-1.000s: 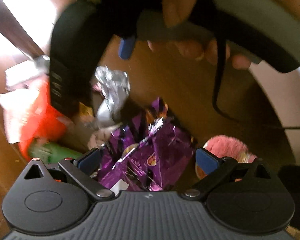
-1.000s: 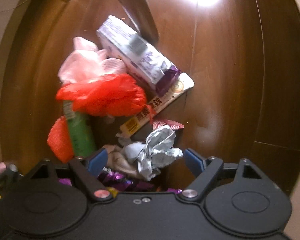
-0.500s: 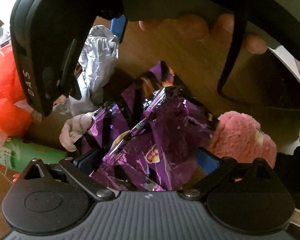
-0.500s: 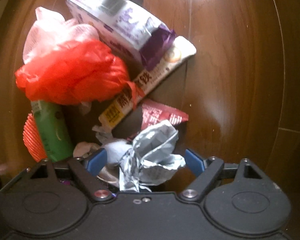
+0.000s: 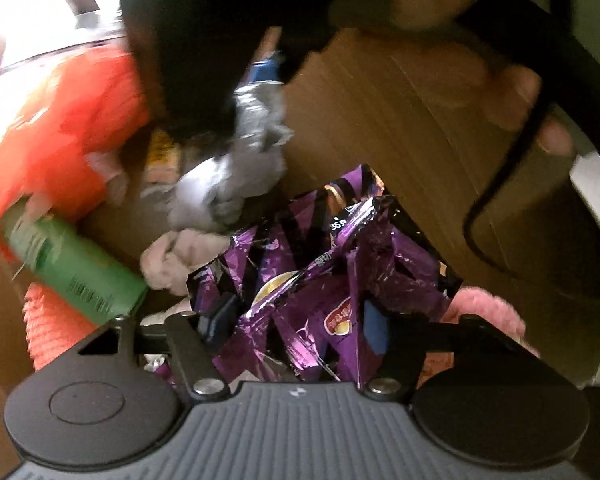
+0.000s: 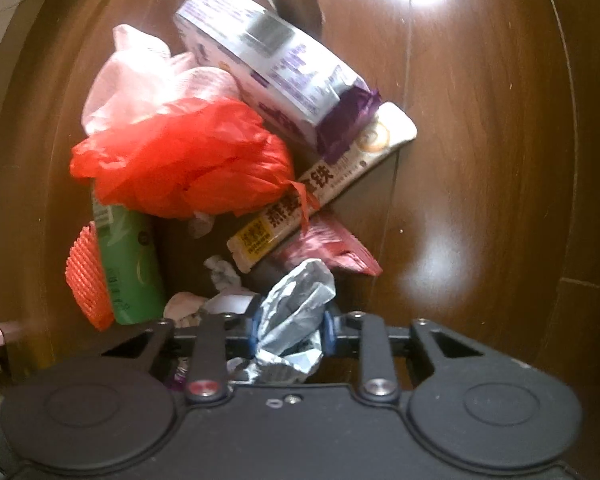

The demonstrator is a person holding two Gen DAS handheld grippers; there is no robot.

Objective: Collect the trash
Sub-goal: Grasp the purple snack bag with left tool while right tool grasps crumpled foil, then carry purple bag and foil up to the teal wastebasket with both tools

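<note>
A heap of trash lies on a brown wooden floor (image 6: 480,160). My left gripper (image 5: 298,324) points straight down with its jaws closing, and the pads press a crumpled purple chip bag (image 5: 340,264) from both sides. My right gripper (image 6: 291,330) also points down with closing jaws that pinch a crumpled silver foil wrapper (image 6: 296,300). In the left wrist view the same foil wrapper (image 5: 240,160) hangs under the right gripper's black body, with a person's fingers (image 5: 516,96) around the handle above.
Around the foil lie a red plastic bag (image 6: 188,168), a green bottle (image 6: 128,264), an orange ribbed piece (image 6: 86,280), a white and purple box (image 6: 268,68), a long printed sachet (image 6: 312,188) and a pale pink bag (image 6: 140,76). A pink fluffy item (image 5: 488,312) sits beside the chip bag.
Both grippers sank toward the pile. The left jaws went from wide open to pressing the purple bag, and the right jaws closed in on the foil wrapper.
</note>
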